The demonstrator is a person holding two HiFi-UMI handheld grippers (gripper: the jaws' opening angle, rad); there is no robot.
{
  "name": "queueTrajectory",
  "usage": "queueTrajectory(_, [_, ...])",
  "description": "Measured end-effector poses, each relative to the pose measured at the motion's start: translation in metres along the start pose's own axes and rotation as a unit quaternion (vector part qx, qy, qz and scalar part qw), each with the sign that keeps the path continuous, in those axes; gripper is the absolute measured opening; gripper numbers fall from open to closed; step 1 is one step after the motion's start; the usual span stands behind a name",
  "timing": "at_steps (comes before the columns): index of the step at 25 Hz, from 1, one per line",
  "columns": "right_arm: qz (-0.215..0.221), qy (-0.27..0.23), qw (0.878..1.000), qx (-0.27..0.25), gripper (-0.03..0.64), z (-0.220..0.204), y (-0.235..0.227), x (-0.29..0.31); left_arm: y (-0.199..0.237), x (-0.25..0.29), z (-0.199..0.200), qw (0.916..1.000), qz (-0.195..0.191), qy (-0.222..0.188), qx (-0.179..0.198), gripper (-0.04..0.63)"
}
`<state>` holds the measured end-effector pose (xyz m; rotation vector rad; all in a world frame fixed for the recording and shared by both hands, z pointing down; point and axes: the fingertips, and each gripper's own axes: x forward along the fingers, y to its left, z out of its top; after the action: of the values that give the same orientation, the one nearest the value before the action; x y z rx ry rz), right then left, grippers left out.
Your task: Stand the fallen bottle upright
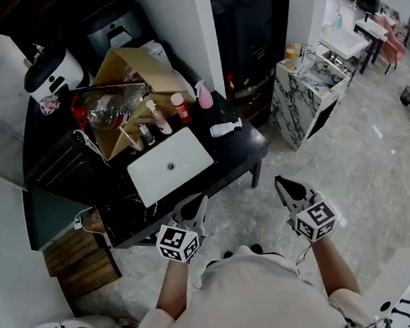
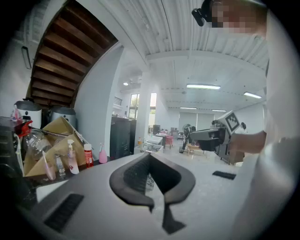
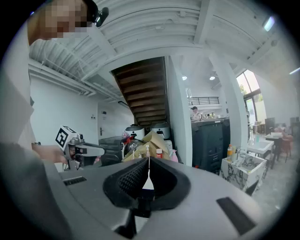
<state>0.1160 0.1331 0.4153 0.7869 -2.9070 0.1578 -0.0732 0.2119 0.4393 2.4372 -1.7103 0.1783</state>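
A white bottle (image 1: 225,128) lies on its side near the right end of the black table (image 1: 250,146). Behind it stand a pink spray bottle (image 1: 204,95), a red bottle (image 1: 180,107) and a pump bottle (image 1: 158,117); these three show again at the left of the left gripper view, pump bottle (image 2: 71,157) first. My left gripper (image 1: 197,203) hovers in front of the table's near edge, shut and empty. My right gripper (image 1: 283,185) hangs over the floor to its right, also shut with nothing in it. Neither gripper view shows the fallen bottle.
A white basin (image 1: 170,167) lies on the table's middle. An open cardboard box (image 1: 141,75) with a clear plastic bottle (image 1: 108,108) stands behind it. A white cooker (image 1: 54,75) sits far left, a black cabinet (image 1: 248,24) behind, a marble-patterned stand (image 1: 305,94) to the right.
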Motion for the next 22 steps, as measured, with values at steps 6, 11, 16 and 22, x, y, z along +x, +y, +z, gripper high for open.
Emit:
queueTrajectory(6, [0.011,0.000,1.000,-0.003,0.032,-0.002,0.004,0.000,-0.002,0.000,-0.004,1.0000,0.004,0.001,-0.001,0.007])
queueTrajectory(11, [0.014,0.001,1.000,0.000,0.032,-0.003,0.001,-0.004,-0.006,0.002,-0.006,0.9999,0.010,0.001,-0.002,0.008])
queueTrajectory(16, [0.011,-0.002,1.000,0.017,0.032,-0.003,-0.007,-0.007,-0.009,0.003,-0.006,0.9998,0.019,0.000,-0.003,0.008])
queueTrajectory(22, [0.015,0.001,1.000,0.028,0.034,-0.008,-0.015,-0.008,-0.008,0.005,-0.007,0.9991,0.040,-0.008,-0.012,0.020])
